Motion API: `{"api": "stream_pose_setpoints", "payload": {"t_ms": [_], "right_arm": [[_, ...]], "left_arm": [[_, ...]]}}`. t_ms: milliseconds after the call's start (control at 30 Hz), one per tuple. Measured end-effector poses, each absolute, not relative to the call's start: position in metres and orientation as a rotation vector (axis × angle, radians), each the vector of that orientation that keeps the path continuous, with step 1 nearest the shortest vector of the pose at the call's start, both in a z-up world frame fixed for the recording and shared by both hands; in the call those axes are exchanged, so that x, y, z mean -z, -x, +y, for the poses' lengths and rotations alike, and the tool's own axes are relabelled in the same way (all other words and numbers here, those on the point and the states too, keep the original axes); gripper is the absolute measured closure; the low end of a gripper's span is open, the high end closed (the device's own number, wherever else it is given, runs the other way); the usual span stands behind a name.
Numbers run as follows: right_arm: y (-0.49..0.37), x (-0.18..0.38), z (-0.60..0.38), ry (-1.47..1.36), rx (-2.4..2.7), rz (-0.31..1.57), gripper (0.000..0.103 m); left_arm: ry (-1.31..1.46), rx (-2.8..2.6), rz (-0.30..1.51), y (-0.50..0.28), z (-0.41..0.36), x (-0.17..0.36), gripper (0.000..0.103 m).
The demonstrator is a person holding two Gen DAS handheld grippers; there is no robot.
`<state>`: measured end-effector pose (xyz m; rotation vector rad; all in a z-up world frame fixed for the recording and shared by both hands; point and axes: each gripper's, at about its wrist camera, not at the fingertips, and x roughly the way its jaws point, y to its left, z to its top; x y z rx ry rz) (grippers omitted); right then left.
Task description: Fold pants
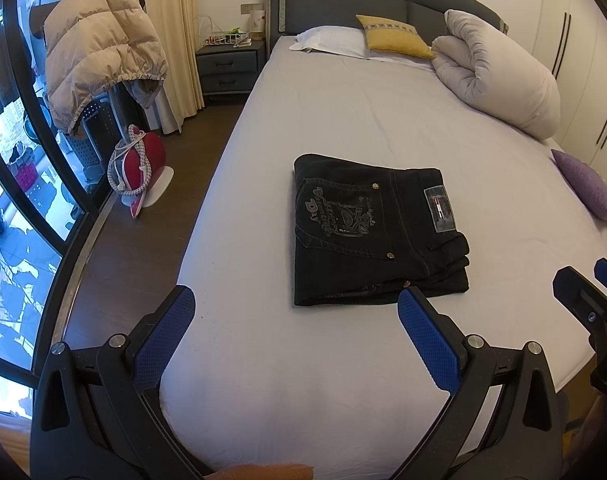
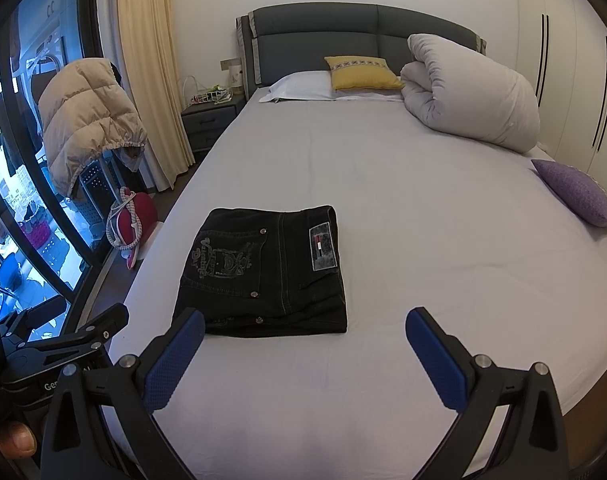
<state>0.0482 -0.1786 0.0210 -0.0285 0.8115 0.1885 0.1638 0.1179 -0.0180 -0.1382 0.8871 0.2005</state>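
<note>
Both tongs stand wide apart and hold nothing: your left tongs (image 1: 295,320) and right tongs (image 2: 305,342) hover over the bed (image 2: 423,208) near its foot, clear of the cloth. Take the black pants (image 2: 263,272) as your landmark: they lie as a compact, squared packet on the sheet, back pocket and label patch up, well short of the rolled duvet (image 2: 471,96) and the purple cushion (image 2: 579,196) beyond them. By the look of it, the folding is done. If you tidy further, press only the stacked edges nearest you, where the layers sit slightly uneven, and avoid dragging the top layer.
</note>
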Motion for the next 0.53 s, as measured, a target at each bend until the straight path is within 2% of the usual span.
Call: {"api": "stream_pose_setpoints", "payload": {"t_ms": [533], "right_arm": [[-0.051,-0.0125,-0.1838,0.025,-0.198,0.83,0.0]], "left_arm": [[0.125,-0.208,0.89,-0.1653,0.1218,0.0217,0.0]]}}
